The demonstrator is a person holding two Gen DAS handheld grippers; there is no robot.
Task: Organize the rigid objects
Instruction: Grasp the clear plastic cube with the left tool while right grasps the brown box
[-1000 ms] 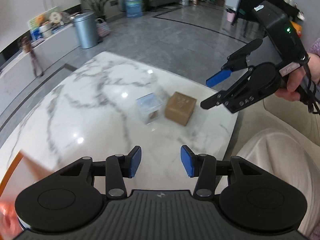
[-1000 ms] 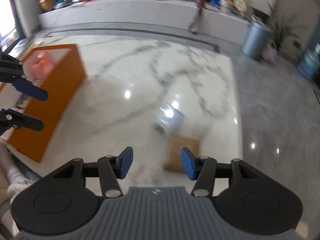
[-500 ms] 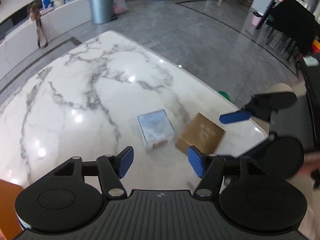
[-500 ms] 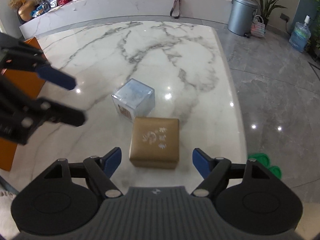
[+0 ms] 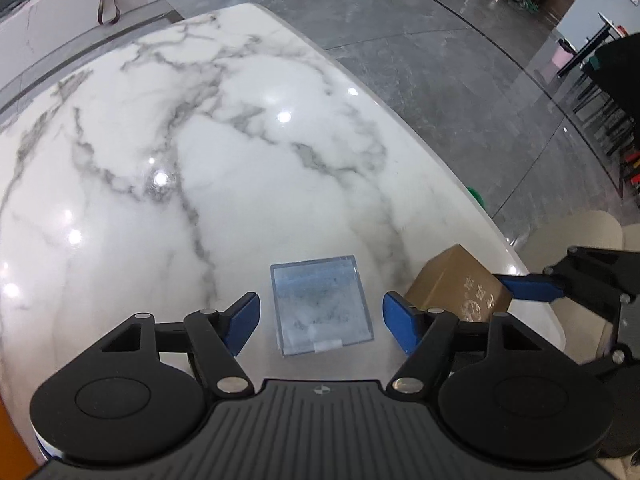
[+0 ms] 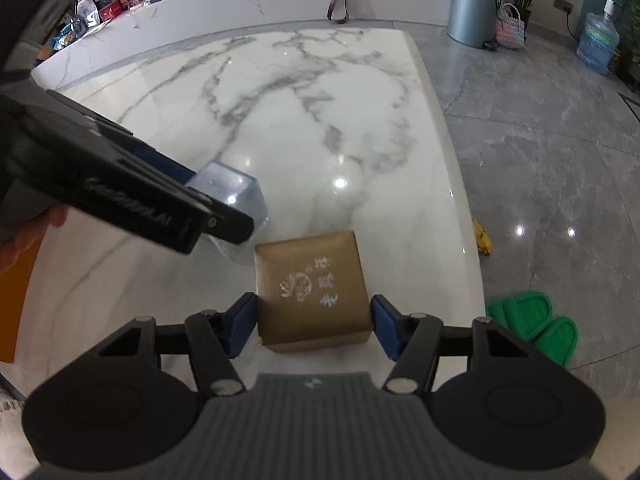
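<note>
The left gripper (image 5: 321, 322) is spread wide over the clear box (image 5: 320, 304), one blue pad on each side of it with a gap of bare table (image 5: 200, 140) showing between pad and box on both sides, so it grips nothing; the clear box lies flat on the white marble table near the edge closest to the camera, its pale label strip facing the gripper; the gold box (image 5: 460, 284) sits just to the right of the clear box, close to the table's right edge, turned at an angle to it; from the left wrist view the right gripper (image 5: 528, 286) shows only one blue pad, which lies against the gold box's far side; the right wrist view shows the right gripper (image 6: 314, 326) spread about the gold box (image 6: 314, 286), the left pad at or almost at the box's side and the right pad a sliver clear of it, so whether it presses yet I cannot tell; the gold box rests on the table with silver print on its top; the clear box (image 6: 232, 188) is just beyond and to the left of the gold box, partly hidden by the left gripper's black finger; beyond the table edge to the right of the gold box, green slippers (image 6: 532, 322) lie on the grey floor.
</note>
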